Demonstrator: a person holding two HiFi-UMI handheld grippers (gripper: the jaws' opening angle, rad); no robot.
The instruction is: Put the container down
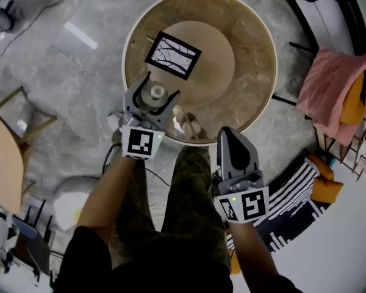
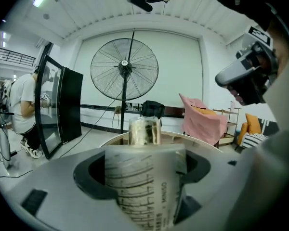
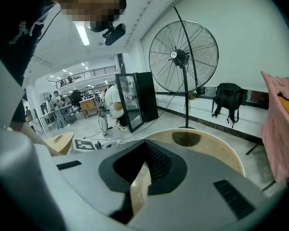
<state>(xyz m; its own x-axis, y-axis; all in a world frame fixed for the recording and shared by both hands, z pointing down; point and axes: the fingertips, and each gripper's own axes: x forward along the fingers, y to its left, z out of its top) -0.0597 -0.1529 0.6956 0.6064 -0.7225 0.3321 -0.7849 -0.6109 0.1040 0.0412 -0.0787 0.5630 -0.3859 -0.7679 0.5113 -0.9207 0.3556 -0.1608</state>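
Note:
A clear cylindrical container [image 1: 157, 93] with a metal lid and a printed label sits between the jaws of my left gripper [image 1: 160, 89], which is shut on it. It is over the near left part of the round wooden table [image 1: 250, 60]; whether its base touches the top I cannot tell. In the left gripper view the container [image 2: 139, 186] fills the gap of the left gripper [image 2: 144, 153]. My right gripper [image 1: 229, 132] is shut and empty, just off the table's near edge. In its own view the right gripper [image 3: 147, 150] points across the table [image 3: 216, 150].
A black-and-white marker card [image 1: 173, 55] lies on the table's raised centre. Small pale objects [image 1: 186, 124] sit at the near rim. A pink cloth [image 1: 329, 90] hangs on a rack at right. A standing fan [image 2: 124, 69] and a person [image 2: 24, 105] are beyond.

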